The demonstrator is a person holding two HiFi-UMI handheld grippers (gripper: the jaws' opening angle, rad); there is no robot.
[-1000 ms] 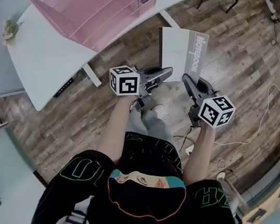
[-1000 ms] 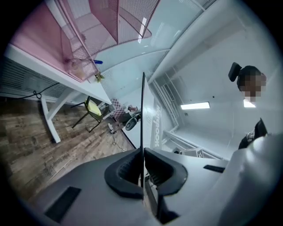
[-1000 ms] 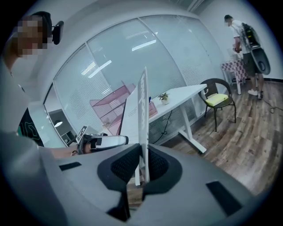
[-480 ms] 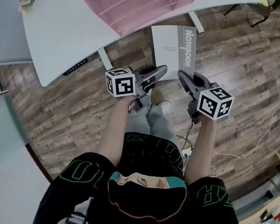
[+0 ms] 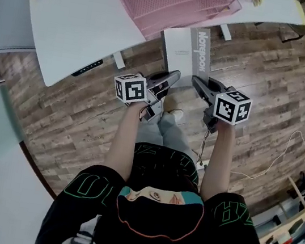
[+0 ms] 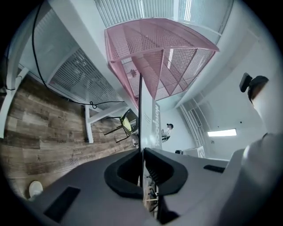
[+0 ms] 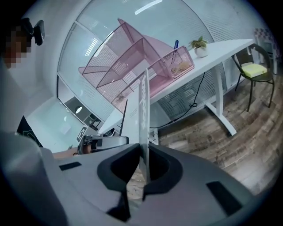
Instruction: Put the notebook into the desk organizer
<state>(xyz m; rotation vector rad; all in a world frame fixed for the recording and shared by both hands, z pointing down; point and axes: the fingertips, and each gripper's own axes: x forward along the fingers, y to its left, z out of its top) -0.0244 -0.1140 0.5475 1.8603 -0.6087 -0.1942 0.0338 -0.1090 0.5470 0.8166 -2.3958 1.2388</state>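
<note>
A thin grey-and-white notebook (image 5: 185, 50) is held flat in front of me by its near edge, over the wooden floor. My left gripper (image 5: 172, 76) is shut on its near left corner and my right gripper (image 5: 198, 82) on its near right corner. In the left gripper view the notebook (image 6: 147, 119) stands edge-on between the jaws of that gripper (image 6: 142, 152), pointing at the pink mesh desk organizer (image 6: 154, 57). The right gripper (image 7: 145, 152) pinches the notebook (image 7: 143, 114) the same way. The organizer (image 5: 171, 1) sits on the white desk, just beyond the notebook's far edge.
The white desk (image 5: 77, 15) spans the top of the head view, its edge and legs close under the notebook. A small pink pen basket (image 7: 179, 62), a potted plant (image 7: 200, 46) and a chair (image 7: 254, 68) lie to the right. Cables trail over the floor (image 5: 287, 140).
Both grippers have carried the notebook forward toward the desk. Its far edge now reaches the desk edge below the organizer. The grip on it is unchanged.
</note>
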